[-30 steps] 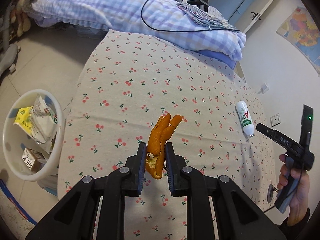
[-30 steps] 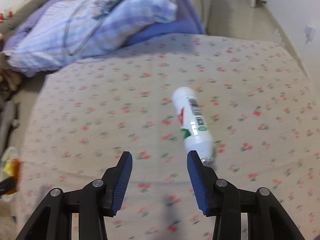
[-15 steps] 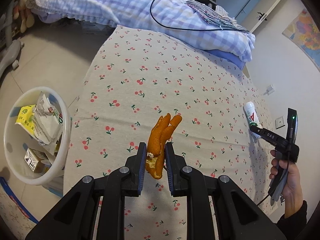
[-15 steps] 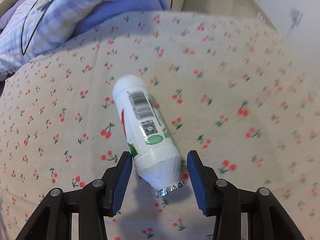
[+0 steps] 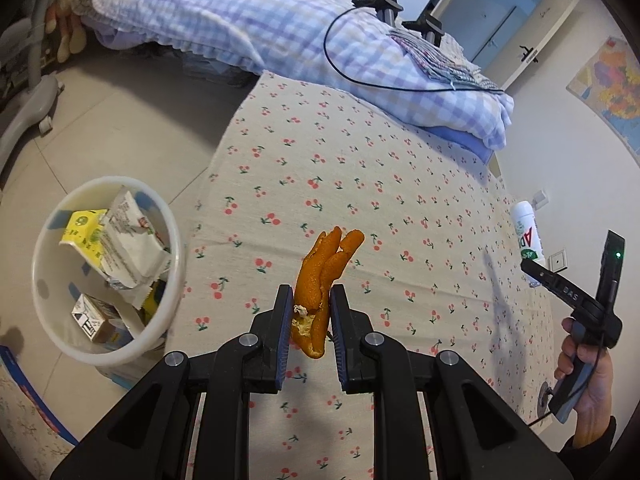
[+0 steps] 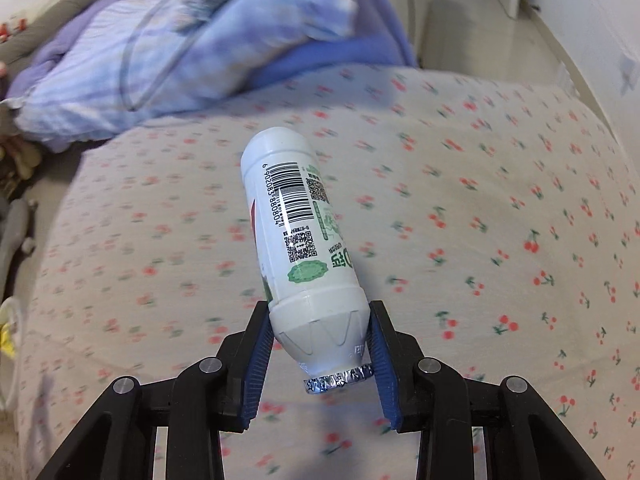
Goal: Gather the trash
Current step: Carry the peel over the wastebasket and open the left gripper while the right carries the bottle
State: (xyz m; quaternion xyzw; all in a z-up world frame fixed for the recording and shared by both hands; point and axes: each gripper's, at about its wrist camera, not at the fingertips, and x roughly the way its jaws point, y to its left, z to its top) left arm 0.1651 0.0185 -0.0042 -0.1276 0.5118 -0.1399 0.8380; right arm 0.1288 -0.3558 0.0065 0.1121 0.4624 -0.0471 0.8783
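Observation:
My left gripper (image 5: 308, 300) is shut on an orange peel (image 5: 322, 276) and holds it above the cherry-print cloth (image 5: 360, 184), to the right of the white trash bin (image 5: 96, 350). My right gripper (image 6: 318, 320) is shut on the neck end of a white drink bottle (image 6: 296, 232), which tilts up off the cloth, foil cap toward me. The same bottle (image 5: 528, 232) and the right gripper (image 5: 532, 270) show at the far right of the left wrist view.
The trash bin on the floor holds cartons and wrappers (image 5: 120, 236). A checkered blue duvet (image 5: 280, 20) with a black cable (image 5: 360, 80) lies at the far end of the cloth. Tiled floor (image 5: 100, 120) lies to the left. A wall (image 6: 600, 20) runs along the right.
My right gripper has moved up to the bottle, closed on its neck end and lifted it off the cloth. My left gripper has carried the peel nearer the bin.

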